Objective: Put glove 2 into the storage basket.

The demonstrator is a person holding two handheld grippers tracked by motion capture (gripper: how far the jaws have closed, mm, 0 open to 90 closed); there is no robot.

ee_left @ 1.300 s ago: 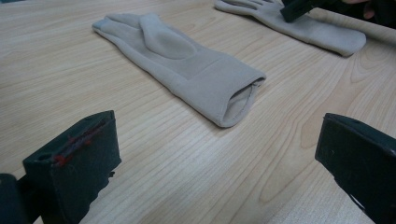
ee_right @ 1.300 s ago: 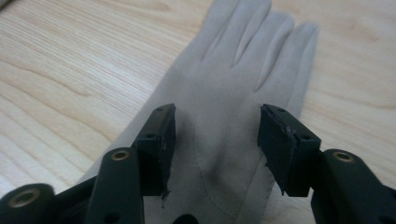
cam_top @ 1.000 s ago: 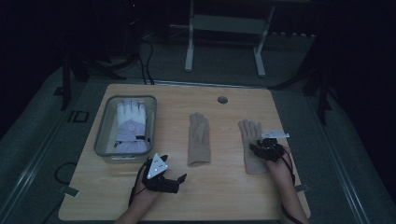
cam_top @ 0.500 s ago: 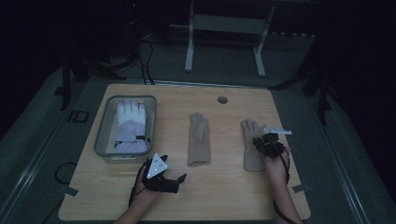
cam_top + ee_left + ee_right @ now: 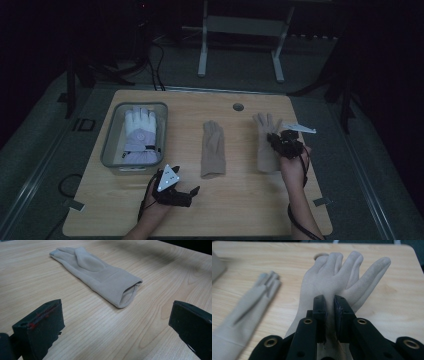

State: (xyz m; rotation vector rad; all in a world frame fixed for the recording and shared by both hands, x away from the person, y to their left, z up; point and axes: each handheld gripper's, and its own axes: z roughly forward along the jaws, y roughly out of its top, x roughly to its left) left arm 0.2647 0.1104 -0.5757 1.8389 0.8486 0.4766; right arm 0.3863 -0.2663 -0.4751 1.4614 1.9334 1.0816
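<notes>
Tray: a grey tray (image 5: 109,150) sits at the counter's (image 5: 250,210) left side and holds a white and lavender winter glove (image 5: 140,132), its fingertips pointing to the far edge.
Left gripper: the left gripper (image 5: 176,191) rests low on the counter near the front edge, just in front of the tray's near right corner. In the left gripper view its fingers (image 5: 40,327) stand wide apart with bare wood between them, holding nothing.
Middle glove: a beige knit glove (image 5: 213,149) lies flat at the counter's middle, long axis running near to far, cuff toward the person. In the left gripper view its open cuff (image 5: 130,293) faces the left gripper and lies ahead of the fingers, apart from them.
Right glove: its beige mate (image 5: 264,140) lies to the right, parallel, fingertips spread toward the far edge.
Right gripper: the right gripper (image 5: 280,142) is over this glove's palm. In the right gripper view its fingers (image 5: 319,312) are drawn nearly together with a fold of the glove's fabric (image 5: 329,285) between them, so it appears pinched at mid-palm.
Key relation: the right glove is already between the right fingers; the middle glove lies ahead and to the right of the left gripper, which is the nearer hand, cuff first along its long axis.
Likely step: my guess is that the pair is being gathered.
</notes>
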